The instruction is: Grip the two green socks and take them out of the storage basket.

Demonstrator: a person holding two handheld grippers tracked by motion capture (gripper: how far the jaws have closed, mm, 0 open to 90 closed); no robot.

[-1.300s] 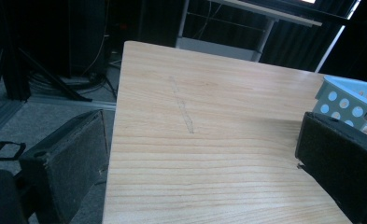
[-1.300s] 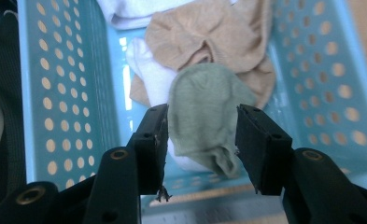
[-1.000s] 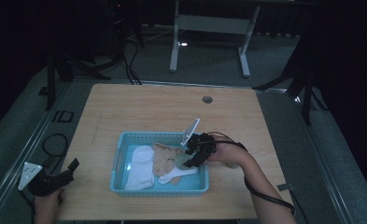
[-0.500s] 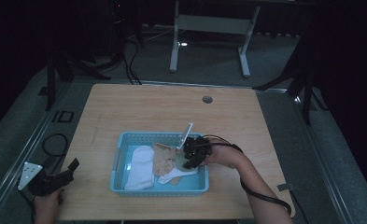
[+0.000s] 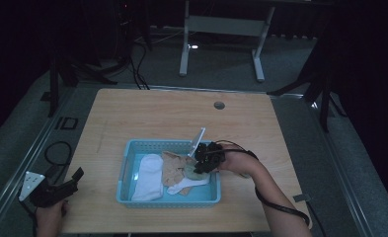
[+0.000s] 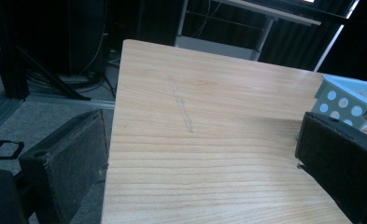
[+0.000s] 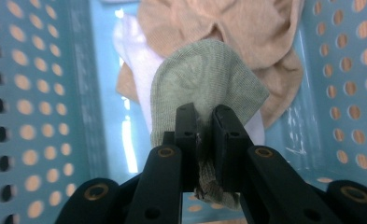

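Right gripper (image 7: 204,122) pinches a green knit sock (image 7: 204,77) over the perforated blue plastic basket (image 5: 132,148) (tan and white socks inside), left gripper (image 6: 195,154) gapes open over woodgrain table (image 6: 209,107).

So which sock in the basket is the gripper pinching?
The grey-green sock, clamped in the right gripper. The white sock and tan sock lie loose in the basket.

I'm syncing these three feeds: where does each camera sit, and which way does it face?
High view: above the person's side, facing forward and down on the table; both forearms show.
Left gripper view: on the left gripper, facing across the table; open jaws.
Right gripper view: on the right gripper, facing into the basket, shared by all; jaws clamp a green sock.
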